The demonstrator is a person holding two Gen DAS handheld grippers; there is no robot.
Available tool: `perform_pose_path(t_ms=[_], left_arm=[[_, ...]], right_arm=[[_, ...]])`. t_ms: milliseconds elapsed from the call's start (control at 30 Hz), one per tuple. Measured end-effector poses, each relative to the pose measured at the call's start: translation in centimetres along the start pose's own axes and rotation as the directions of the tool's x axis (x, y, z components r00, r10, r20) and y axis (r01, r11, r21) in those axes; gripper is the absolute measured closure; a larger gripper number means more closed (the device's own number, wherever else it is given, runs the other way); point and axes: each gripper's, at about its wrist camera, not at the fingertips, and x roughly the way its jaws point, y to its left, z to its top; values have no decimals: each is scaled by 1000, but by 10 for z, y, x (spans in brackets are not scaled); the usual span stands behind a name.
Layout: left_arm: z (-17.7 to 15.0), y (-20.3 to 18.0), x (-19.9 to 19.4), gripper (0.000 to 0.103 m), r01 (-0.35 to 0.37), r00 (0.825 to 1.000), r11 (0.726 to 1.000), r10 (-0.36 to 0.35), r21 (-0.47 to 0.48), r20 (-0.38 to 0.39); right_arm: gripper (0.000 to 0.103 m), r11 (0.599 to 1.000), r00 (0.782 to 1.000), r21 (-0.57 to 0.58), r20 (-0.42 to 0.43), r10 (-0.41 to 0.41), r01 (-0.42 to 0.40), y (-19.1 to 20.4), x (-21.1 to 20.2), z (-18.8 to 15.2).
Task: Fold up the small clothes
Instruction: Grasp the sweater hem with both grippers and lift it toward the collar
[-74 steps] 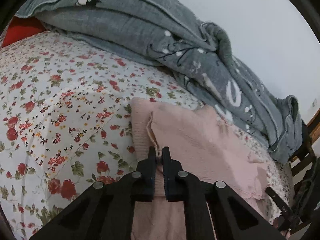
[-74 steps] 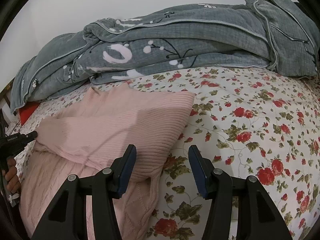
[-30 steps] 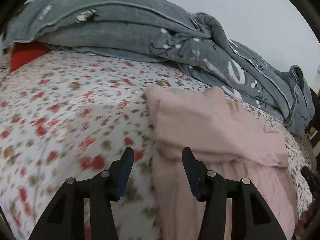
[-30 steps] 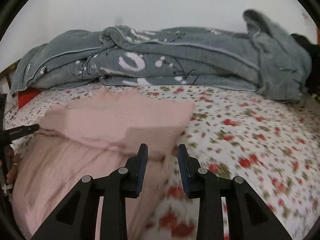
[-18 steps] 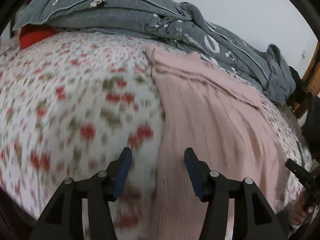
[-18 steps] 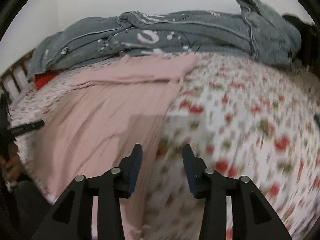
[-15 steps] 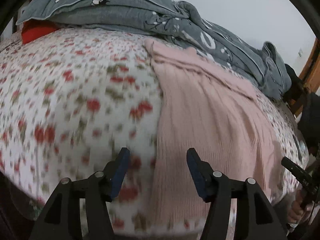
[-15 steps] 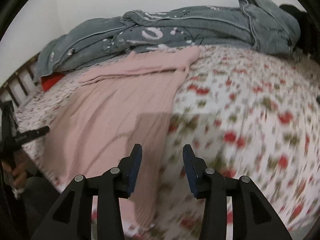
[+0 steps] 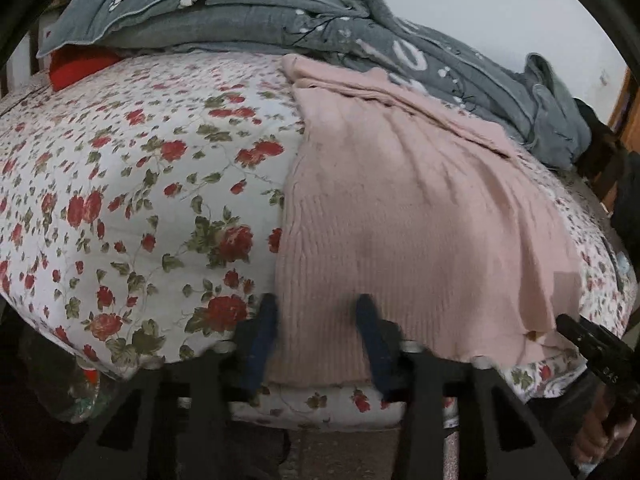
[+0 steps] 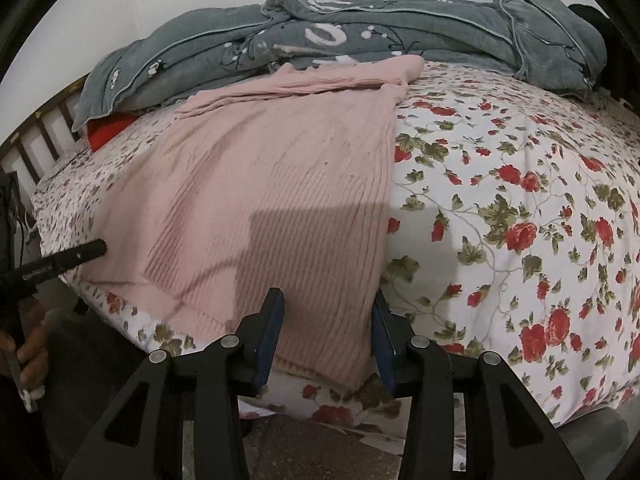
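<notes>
The pink sweater [image 9: 404, 216] lies flat on the flowered bedspread [image 9: 132, 184], its hem hanging over the near edge. My left tongs [image 9: 318, 316] straddle the hem's left corner, jaws closing, not yet pinching. My right tongs [image 10: 328, 312] straddle the right corner, half open. A grey quilt [image 10: 360, 36] is heaped behind.

both cameras sit low at the near edge of the bed [image 9: 132, 184], angled down and looking across it toward the grey quilt [image 9: 248, 12] at the wall. the left wrist view frames the pink garment's [image 9: 400, 208] left bottom corner, the right wrist view its right corner (close up); both share the garment.
</notes>
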Motion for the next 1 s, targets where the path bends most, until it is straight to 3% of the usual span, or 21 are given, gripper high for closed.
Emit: perform_pose_path(t_ms=[33,100,133,167,300,433,633,767,933,1000], left_arm=[[0,1,-1,83,-4,1000,1000,4,-8,7],[1,5,-3,95,24,1000,999,-24,-23,9],[2,9,-7,96,38,999,998,-37,-44,26],[4,15,-11,96,55,998,996,-52,-70,46],[5,46,-24,97,150,987,973,-138,-174,81],[3,62,-14,96,205,979,948,-202,-245,40],[-1,47,-6,95,176,983,967,-182,-185,-17],[-2,45,-1,87,206,975,962,-218,-180,-48],[-4,43,-1,78,229,970,959,-239,-164,-43],[-5,41,-2,77,220,973,964,-228,-148,-42]], right_arm=[[62,1000,1000,4,3,-6,6,2,1,1],[77,1000,1000,-6,4,-28,28,7,3,1],[93,999,1000,-18,0,-31,31,9,4,1],[98,999,1000,-31,-2,-22,22,10,3,2],[99,1000,994,5,104,-16,16,-5,-27,5],[99,997,995,70,102,15,-22,-29,-36,3],[97,999,999,36,46,4,-6,-19,-18,-2],[95,1000,1000,12,29,-9,8,-15,-13,2],[81,998,999,45,3,34,-34,-21,-4,3],[80,998,999,45,-1,38,-38,-21,-2,2]])
